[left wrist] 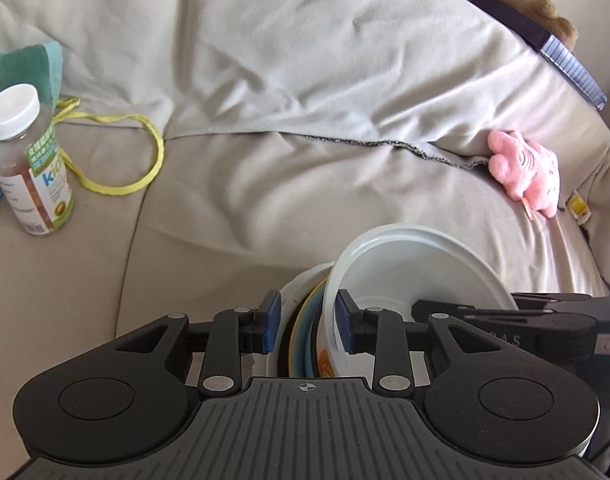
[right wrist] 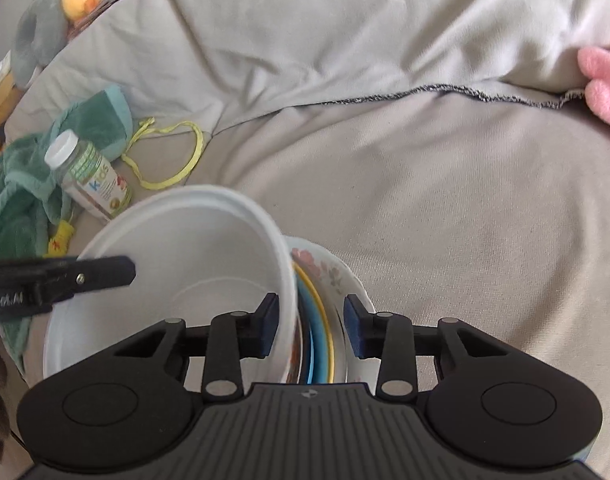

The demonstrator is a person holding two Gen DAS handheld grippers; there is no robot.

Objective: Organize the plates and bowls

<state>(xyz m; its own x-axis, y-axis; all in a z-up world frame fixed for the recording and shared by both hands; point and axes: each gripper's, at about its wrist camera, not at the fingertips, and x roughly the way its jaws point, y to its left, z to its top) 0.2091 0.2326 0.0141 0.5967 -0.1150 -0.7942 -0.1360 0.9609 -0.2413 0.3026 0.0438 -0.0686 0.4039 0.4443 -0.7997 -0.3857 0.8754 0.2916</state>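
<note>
- Progress, judged: dishes already nested into one stack [right wrist: 313,320] – white bowl [right wrist: 185,264] on the inside, then blue and yellow rims, floral plate [right wrist: 329,276] on the outside; nothing loose in view, so gathering looks mostly done, what's left is setting the stack down somewhere
- Stack sits tipped on edge low in both wrist views, over the beige sofa cushion [left wrist: 265,208], not lying flat
- Left gripper [left wrist: 307,322] straddles one edge of the stack: one blue pad inside the white bowl [left wrist: 417,272], the other outside the rims; jaws partly open, pads close to the walls, can't tell if they press
- Right gripper [right wrist: 311,326] same on the opposite edge, one pad inside the bowl, one against the floral plate; partly open, looks like a clamp
- Both grippers point steeply down at the cushion, facing each other across the stack; each shows up in the other's view
- Clutter well apart: vitamin bottle [left wrist: 29,164], green towel [right wrist: 33,184], yellow ribbon [left wrist: 141,168], pink plush [left wrist: 525,172]
</note>
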